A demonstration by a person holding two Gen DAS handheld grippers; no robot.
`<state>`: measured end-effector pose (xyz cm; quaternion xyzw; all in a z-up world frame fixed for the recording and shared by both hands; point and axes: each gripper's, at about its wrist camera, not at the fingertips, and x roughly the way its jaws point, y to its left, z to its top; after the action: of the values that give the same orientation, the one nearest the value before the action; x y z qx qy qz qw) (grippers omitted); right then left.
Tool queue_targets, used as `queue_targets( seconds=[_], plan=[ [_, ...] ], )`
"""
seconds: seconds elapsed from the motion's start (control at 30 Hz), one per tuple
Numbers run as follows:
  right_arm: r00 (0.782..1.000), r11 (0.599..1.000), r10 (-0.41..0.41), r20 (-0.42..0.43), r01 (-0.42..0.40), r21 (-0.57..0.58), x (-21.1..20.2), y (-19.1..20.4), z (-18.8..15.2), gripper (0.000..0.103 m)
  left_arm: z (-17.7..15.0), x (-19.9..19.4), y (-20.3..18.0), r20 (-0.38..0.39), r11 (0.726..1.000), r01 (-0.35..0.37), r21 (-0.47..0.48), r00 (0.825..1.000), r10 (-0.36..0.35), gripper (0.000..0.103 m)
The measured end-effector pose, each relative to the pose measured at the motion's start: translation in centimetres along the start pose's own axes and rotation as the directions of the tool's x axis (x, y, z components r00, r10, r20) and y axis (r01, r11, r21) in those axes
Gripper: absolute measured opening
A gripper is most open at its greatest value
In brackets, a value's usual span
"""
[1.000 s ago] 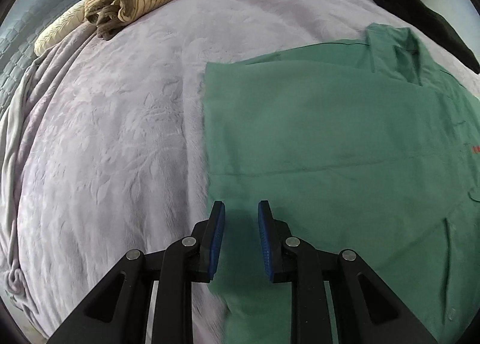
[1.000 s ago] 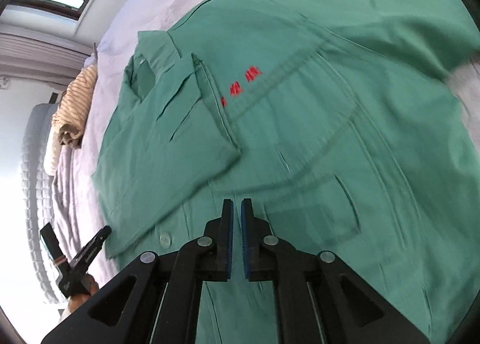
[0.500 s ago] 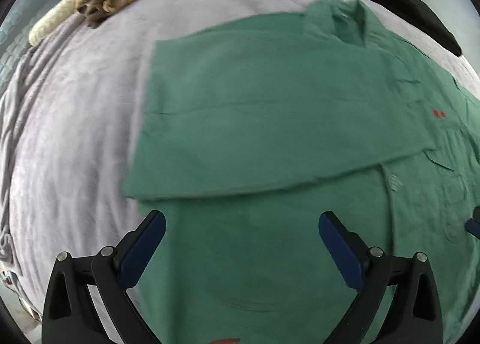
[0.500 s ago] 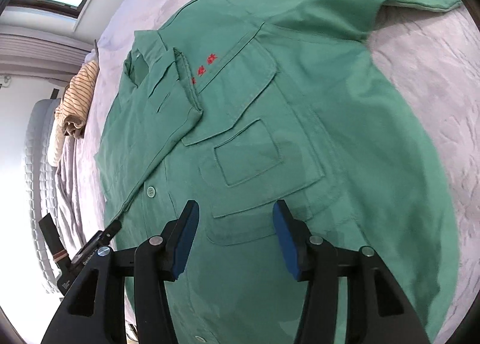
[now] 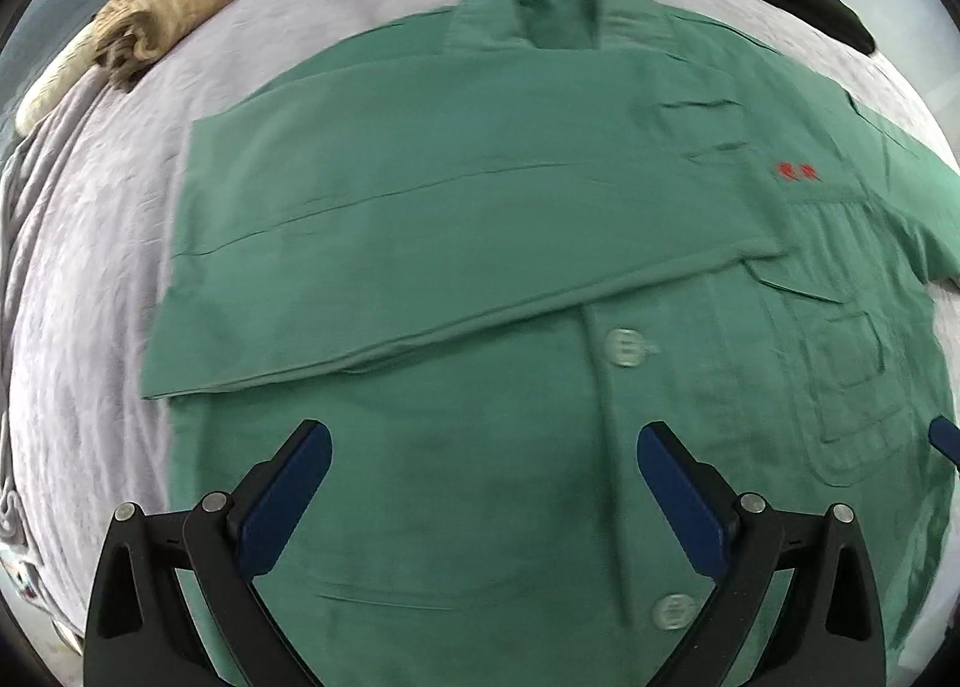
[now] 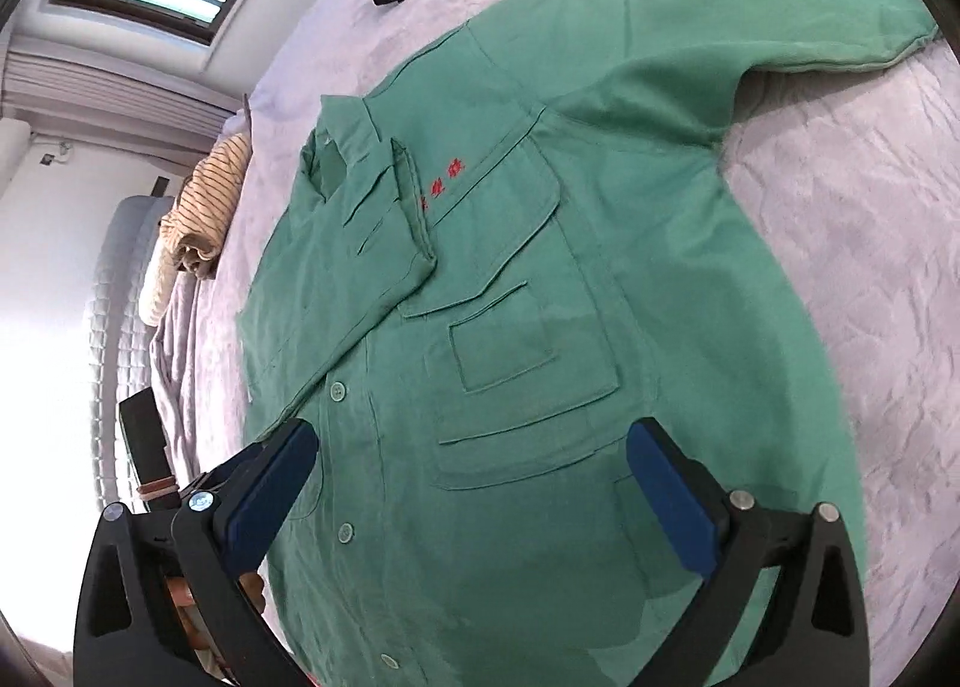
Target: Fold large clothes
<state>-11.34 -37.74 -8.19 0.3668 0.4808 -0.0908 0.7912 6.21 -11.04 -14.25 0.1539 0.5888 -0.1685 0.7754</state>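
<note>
Shirt [image 5: 480, 243] flat; right tongs [image 6: 474, 483] opening, empty.

A second ago the left gripper [image 5: 483, 471] had its blue fingers [image 5: 282, 498] nearly together over the left edge of the green shirt [image 5: 480, 243]; now they stand wide apart with nothing between them, and its view has slid across from the edge to the button placket, bringing the collar and red lettering into sight. The right gripper [image 6: 471, 486], shut 1 second ago low on the shirt front, is opening with no cloth between its fingers, and it has drawn back so the chest pocket and outstretched sleeve show.
</note>
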Motion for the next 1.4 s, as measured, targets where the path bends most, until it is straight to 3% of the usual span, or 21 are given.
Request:
queue_targets(
  seconds=[0.37, 0.6, 0.8, 1.07, 1.17, 1.2, 1.27, 1.3, 1.33, 1.4],
  plan=[
    [0.998, 0.994, 0.036, 0.056, -0.041, 0.101, -3.7, -5.5, 2.3, 0.103, 0.4, -1.0, -8.0, 0.008, 0.994, 0.056, 0.097, 0.998, -0.057, 0.102],
    [0.989, 0.983, -0.025, 0.147, -0.003, 0.184, -8.7, -11.0, 6.0, 0.103, 1.6, -1.4, -12.3, 0.008, 0.99, 0.089, 0.107, 0.996, -0.091, 0.102],
    [0.965, 0.948, -0.068, 0.255, -0.017, 0.317, -13.2, -17.2, 9.6, 0.103, 2.2, -1.7, -15.4, 0.008, 0.988, 0.106, 0.114, 0.994, -0.108, 0.102],
    [0.92, 0.896, -0.05, 0.39, -0.131, 0.424, -15.7, -24.0, 14.1, 0.1, 3.3, -1.6, -19.9, 0.009, 0.986, 0.112, 0.12, 0.993, -0.114, 0.102],
    [0.908, 0.871, -0.036, 0.418, -0.177, 0.459, -15.7, -25.6, 15.4, 0.088, 2.9, -2.2, -20.9, 0.009, 0.986, 0.121, 0.116, 0.992, -0.122, 0.102],
    [0.907, 0.864, -0.034, 0.421, -0.185, 0.468, -15.6, -25.9, 15.8, 0.076, 3.2, -2.2, -21.2, 0.009, 0.986, 0.124, 0.112, 0.992, -0.126, 0.102],
    [0.908, 0.843, -0.035, 0.417, -0.198, 0.501, -15.4, -26.9, 16.7, 0.047, 3.8, -2.2, -21.9, 0.013, 0.986, 0.134, 0.103, 0.991, -0.136, 0.102],
    [0.91, 0.833, -0.034, 0.413, -0.202, 0.515, -15.3, -27.3, 16.9, 0.011, 4.2, -2.2, -22.1, 0.016, 0.986, 0.137, 0.098, 0.99, -0.14, 0.102],
    [0.905, 0.819, -0.028, 0.424, -0.223, 0.529, -15.4, -27.7, 17.0, 0.004, 4.8, -2.2, -22.4, 0.022, 0.986, 0.141, 0.093, 0.989, -0.144, 0.102],
    [0.893, 0.827, -0.013, 0.45, -0.243, 0.507, -15.9, -27.1, 17.2, 0.004, 5.8, -2.5, -22.9, 0.046, 0.985, 0.153, 0.085, 0.987, -0.157, 0.102]
  ],
)
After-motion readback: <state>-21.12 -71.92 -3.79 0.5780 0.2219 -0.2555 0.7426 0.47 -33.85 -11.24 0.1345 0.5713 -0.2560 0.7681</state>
